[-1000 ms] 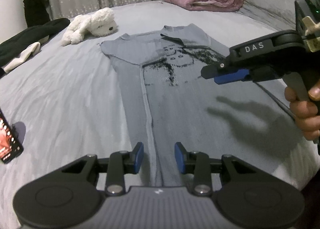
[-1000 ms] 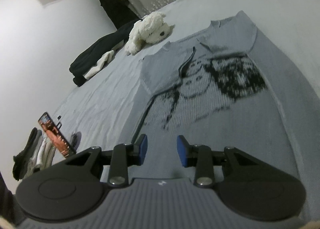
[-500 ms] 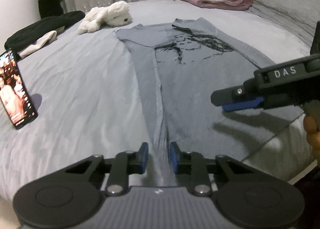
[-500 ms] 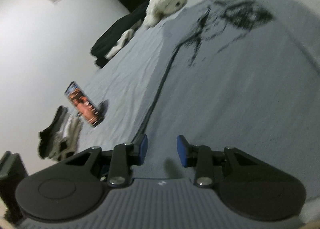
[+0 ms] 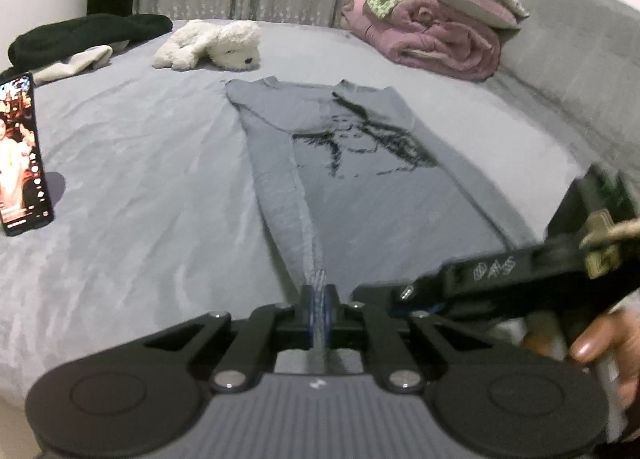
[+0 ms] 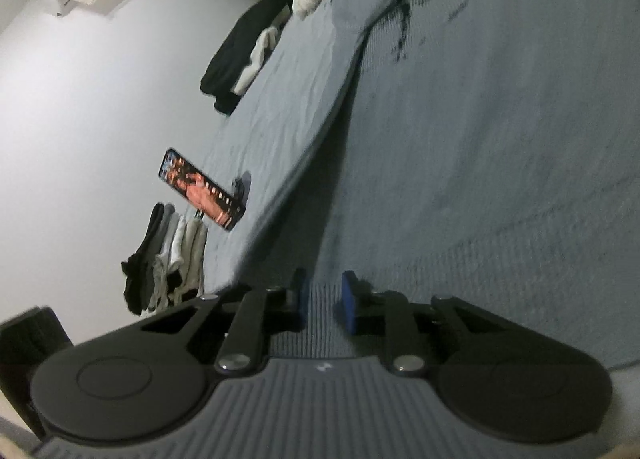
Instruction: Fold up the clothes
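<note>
Left gripper [image 5: 319,309] clamped on the near hem of the grey T-shirt [image 5: 360,187], stretched lengthwise from bottom centre toward the collar at upper centre – right gripper [image 6: 323,301] closing over the same hem, cloth between its fingers, not yet pinched.

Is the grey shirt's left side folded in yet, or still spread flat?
Folded in: the grey shirt shows a doubled strip along that side, its near end pinched in the left gripper.

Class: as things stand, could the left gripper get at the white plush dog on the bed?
Probably not: the left gripper is shut on the grey shirt's hem, and the plush dog lies beyond the shirt's far end.
</note>
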Tool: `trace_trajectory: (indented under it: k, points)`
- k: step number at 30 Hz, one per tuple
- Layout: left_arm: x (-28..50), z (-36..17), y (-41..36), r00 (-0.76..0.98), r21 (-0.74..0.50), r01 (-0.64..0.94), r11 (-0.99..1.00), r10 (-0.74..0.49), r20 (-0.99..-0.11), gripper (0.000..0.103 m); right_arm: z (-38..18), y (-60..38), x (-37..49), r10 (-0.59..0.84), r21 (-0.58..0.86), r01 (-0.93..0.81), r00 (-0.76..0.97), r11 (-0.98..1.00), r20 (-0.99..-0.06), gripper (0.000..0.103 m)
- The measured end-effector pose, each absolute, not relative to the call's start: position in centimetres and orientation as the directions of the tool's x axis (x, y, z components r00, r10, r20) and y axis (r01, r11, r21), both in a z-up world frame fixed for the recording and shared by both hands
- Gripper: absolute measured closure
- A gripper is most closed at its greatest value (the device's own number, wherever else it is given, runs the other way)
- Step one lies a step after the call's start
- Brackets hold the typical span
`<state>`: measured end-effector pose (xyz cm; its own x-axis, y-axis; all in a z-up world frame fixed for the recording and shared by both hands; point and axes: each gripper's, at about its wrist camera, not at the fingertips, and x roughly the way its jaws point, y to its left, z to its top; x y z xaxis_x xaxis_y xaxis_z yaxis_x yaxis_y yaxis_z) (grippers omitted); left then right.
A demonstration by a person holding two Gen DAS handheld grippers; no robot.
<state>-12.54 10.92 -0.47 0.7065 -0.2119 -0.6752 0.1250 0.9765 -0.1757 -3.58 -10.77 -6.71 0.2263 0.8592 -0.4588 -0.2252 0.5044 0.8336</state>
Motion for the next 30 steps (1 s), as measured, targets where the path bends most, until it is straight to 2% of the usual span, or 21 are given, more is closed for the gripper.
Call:
trace_trajectory:
  k: [5, 7, 12, 20, 26, 30]
  points:
    - [-11.9, 0.0, 9.7, 0.692, -0.186, 0.165, 0.969, -0.248, -0.678, 0.099, -7.1, -9.8, -3.4, 0.872, 0.844, -0.218, 0.107, 0.49, -0.479, 0.085]
    - [-11.7, 0.0, 9.2, 0.689, -0.178, 0.186, 0.966, -0.257, -0.678, 0.099, -6.9, -10.5, -2.8, 0.874, 0.855, -0.185, 0.085, 0.485, -0.478, 0.078]
    - [-11.0, -0.1, 8.3, 0.668, -0.18, 0.225, 0.958, -0.286, -0.688, 0.099, -6.5, -13.6, -1.1, 0.871, 0.871, -0.101, 0.164, 0.481, -0.463, 0.067]
    - [-9.9, -1.5, 6.6, 0.615, -0.158, 0.279, 0.947, -0.303, -0.728, 0.099, -7.2, -15.5, 2.0, 0.87, 0.909, 0.016, 0.284, 0.416, -0.403, 0.064]
    - [-8.9, -3.3, 5.6, 0.53, -0.14, 0.327, 0.935, -0.304, -0.792, 0.098, -8.4, -14.3, 4.9, 0.868, 0.917, 0.09, 0.298, 0.388, -0.397, 0.064]
    - [-8.2, -3.9, 5.5, 0.483, -0.139, 0.381, 0.914, -0.324, -0.813, 0.091, -8.4, -12.6, 6.9, 0.867, 0.911, 0.076, 0.285, 0.405, -0.409, 0.064]
